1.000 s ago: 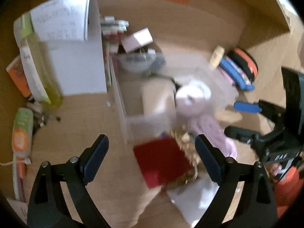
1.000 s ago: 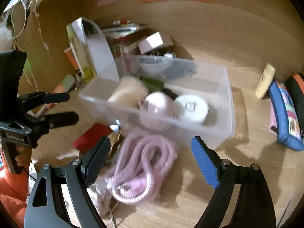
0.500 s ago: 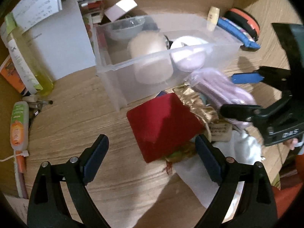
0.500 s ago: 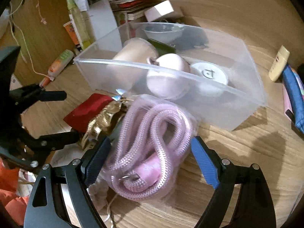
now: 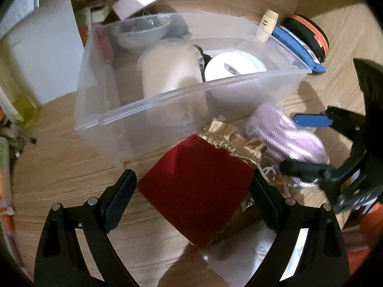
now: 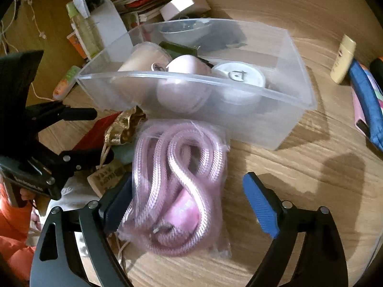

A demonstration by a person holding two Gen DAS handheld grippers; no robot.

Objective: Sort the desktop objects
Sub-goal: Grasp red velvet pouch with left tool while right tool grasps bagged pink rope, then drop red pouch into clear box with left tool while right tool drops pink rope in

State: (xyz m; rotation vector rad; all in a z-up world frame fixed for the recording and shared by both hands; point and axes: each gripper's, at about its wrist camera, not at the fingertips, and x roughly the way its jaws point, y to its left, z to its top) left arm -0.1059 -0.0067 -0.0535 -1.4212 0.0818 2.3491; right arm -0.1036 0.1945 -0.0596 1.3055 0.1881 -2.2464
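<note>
A clear plastic bin (image 5: 182, 100) (image 6: 282, 117) on the wooden desk holds a cream roll, a pink round item and a white disc. In front of it lie a red velvet pouch (image 5: 198, 191), a gold pouch (image 5: 229, 136) (image 6: 124, 124) and a bagged pink rope (image 6: 177, 186) (image 5: 292, 138). My left gripper (image 5: 194, 198) is open, its fingers on either side of the red pouch. My right gripper (image 6: 189, 205) is open, its fingers on either side of the pink rope bag. Each gripper shows in the other's view.
A white file holder (image 5: 40, 55) and a yellow bottle (image 5: 16, 100) stand at the left. A cream tube (image 6: 343, 58), a blue pencil case (image 6: 366, 105) and an orange-rimmed case (image 5: 308, 33) lie at the right. White paper (image 5: 261, 260) lies under the pouches.
Both grippers have moved down and forward: the left has closed in around the red pouch, the right around the pink rope bag. Both stay open.
</note>
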